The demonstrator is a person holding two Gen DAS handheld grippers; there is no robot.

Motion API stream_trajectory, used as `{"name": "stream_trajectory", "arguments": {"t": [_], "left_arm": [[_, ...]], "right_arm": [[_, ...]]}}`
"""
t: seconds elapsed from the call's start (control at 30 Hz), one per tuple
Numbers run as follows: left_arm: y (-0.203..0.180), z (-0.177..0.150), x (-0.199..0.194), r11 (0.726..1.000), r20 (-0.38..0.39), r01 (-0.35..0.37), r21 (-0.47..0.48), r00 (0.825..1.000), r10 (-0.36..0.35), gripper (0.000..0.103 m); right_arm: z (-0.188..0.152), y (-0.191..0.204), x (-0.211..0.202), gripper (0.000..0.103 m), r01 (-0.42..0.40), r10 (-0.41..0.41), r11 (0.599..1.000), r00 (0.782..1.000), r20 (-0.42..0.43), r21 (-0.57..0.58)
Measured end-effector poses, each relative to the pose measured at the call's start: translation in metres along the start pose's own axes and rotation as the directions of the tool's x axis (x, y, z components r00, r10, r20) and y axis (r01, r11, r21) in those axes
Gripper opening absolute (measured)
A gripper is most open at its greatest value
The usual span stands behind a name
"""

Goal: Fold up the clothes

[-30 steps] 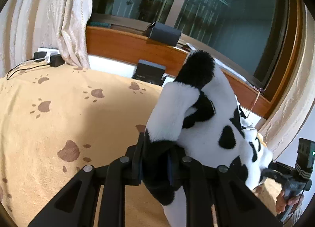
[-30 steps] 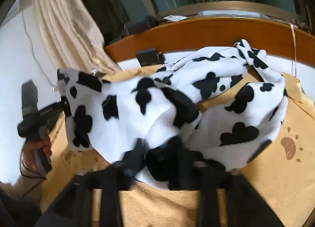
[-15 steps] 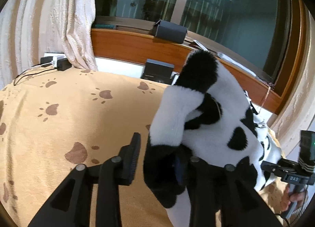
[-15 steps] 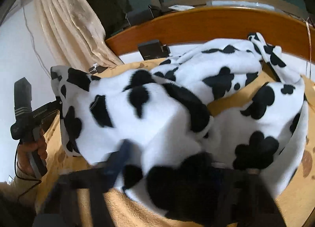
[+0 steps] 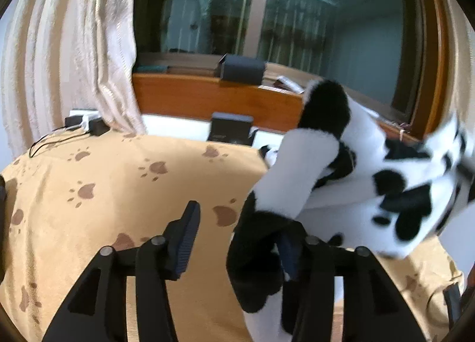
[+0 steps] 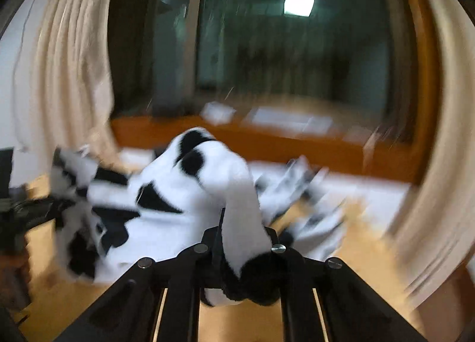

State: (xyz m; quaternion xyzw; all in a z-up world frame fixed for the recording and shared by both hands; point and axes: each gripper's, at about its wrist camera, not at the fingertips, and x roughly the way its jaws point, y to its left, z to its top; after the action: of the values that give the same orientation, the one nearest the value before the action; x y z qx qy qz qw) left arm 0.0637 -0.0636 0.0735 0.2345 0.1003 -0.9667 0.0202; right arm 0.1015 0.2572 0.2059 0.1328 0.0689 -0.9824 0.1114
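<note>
Right tool (image 6: 242, 248) pinches the cow-print fleece garment (image 6: 190, 193) mid-lift; left tool (image 5: 237, 241) gapes, fleece draped on one finger; regrip before folding.

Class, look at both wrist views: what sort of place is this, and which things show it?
Probably a bedroom at night: a bed under a tan paw-print blanket, a wooden headboard ledge, and curtains beside a dark window.
</note>
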Motion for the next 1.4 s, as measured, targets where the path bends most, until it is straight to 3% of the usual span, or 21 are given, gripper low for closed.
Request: {"name": "stream_trajectory", "arguments": {"t": [0.07,0.13,0.23,0.3,0.33,0.37,0.5,0.57,0.63,0.67,0.7,0.73,0.8,0.87,0.93,1.03,1.1,1.2,1.33,1.4], "left_arm": [[-0.006,0.004,-0.007,0.999,0.025,0.034,0.006,0.999,-0.034,0.057],[-0.013,0.008,-0.015,0.997,0.049,0.073,0.006,0.996,-0.073,0.057],[-0.019,0.015,-0.029,0.989,0.083,0.146,-0.01,0.986,-0.145,0.06],[-0.022,0.018,-0.038,0.985,0.103,0.172,-0.019,0.98,-0.169,0.06],[-0.023,0.019,-0.043,0.983,0.112,0.182,-0.023,0.977,-0.179,0.06],[-0.023,0.019,-0.046,0.981,0.121,0.194,-0.027,0.974,-0.19,0.06],[-0.017,0.017,-0.052,0.976,0.134,0.211,-0.045,0.97,-0.204,0.06],[-0.012,0.015,-0.053,0.977,0.133,0.205,-0.053,0.971,-0.197,0.06],[-0.004,0.011,-0.05,0.98,0.119,0.191,-0.06,0.976,-0.183,0.06],[0.001,0.007,-0.049,0.981,0.103,0.187,-0.058,0.978,-0.181,0.06],[0.006,0.002,-0.048,0.981,0.087,0.185,-0.052,0.98,-0.18,0.06],[0.011,-0.004,-0.048,0.982,0.071,0.182,-0.046,0.981,-0.179,0.06],[0.02,-0.015,-0.048,0.984,0.041,0.174,-0.026,0.984,-0.173,0.06],[0.029,-0.03,-0.051,0.986,0.012,0.162,0.028,0.987,-0.162,0.06],[0.037,-0.044,-0.054,0.985,-0.016,0.142,0.099,0.99,-0.141,0.061],[0.044,-0.061,-0.059,0.971,-0.052,0.101,0.215,0.994,-0.091,0.063],[0.049,-0.067,-0.062,0.958,-0.075,0.076,0.278,0.996,-0.057,0.065],[0.06,-0.068,-0.064,0.954,-0.1,0.053,0.295,0.995,-0.025,0.067],[0.073,-0.063,-0.068,0.963,-0.091,0.021,0.267,0.996,0.003,0.07],[0.076,-0.061,-0.069,0.963,-0.084,0.011,0.269,0.996,0.012,0.076]], "right_arm": [[0.024,0.002,-0.025,0.011,0.067,-0.066,0.998,0.99,0.124,0.001],[0.044,0.011,-0.048,0.011,0.139,-0.132,0.99,0.96,0.247,-0.011],[0.074,0.027,-0.086,0.011,0.238,-0.206,0.971,0.885,0.418,-0.026],[0.092,0.035,-0.107,0.011,0.264,-0.216,0.964,0.844,0.49,-0.028],[0.101,0.039,-0.118,0.004,0.276,-0.221,0.961,0.822,0.525,-0.028],[0.11,0.043,-0.129,0.004,0.289,-0.225,0.957,0.798,0.559,-0.028],[0.146,0.06,-0.172,0.004,0.339,-0.233,0.941,0.69,0.686,-0.021],[0.155,0.057,-0.176,0.005,0.272,-0.18,0.962,0.722,0.668,-0.035],[0.153,0.049,-0.167,0.006,0.181,-0.105,0.981,0.791,0.602,-0.066],[0.148,0.046,-0.156,0.008,0.134,-0.064,0.987,0.84,0.538,-0.093],[0.137,0.043,-0.14,0.022,0.095,-0.029,0.988,0.89,0.455,-0.123],[0.123,0.04,-0.125,0.059,0.07,-0.01,0.987,0.926,0.378,-0.144],[0.091,0.033,-0.1,0.1,0.019,0.023,0.984,0.971,0.238,-0.175],[0.036,0.031,-0.08,0.1,-0.001,0.024,0.972,0.995,0.096,-0.234],[-0.013,0.037,-0.075,0.1,-0.02,0.017,0.952,1.0,-0.013,-0.305],[-0.078,0.057,-0.08,0.1,-0.083,0.02,0.904,0.988,-0.151,-0.419],[-0.119,0.079,-0.097,0.1,-0.162,0.051,0.842,0.973,-0.223,-0.515],[-0.15,0.101,-0.118,0.1,-0.271,0.117,0.763,0.951,-0.288,-0.587],[-0.171,0.116,-0.119,0.1,-0.353,0.149,0.73,0.918,-0.368,-0.585],[-0.177,0.116,-0.111,0.094,-0.357,0.142,0.743,0.91,-0.389,-0.566]]}}
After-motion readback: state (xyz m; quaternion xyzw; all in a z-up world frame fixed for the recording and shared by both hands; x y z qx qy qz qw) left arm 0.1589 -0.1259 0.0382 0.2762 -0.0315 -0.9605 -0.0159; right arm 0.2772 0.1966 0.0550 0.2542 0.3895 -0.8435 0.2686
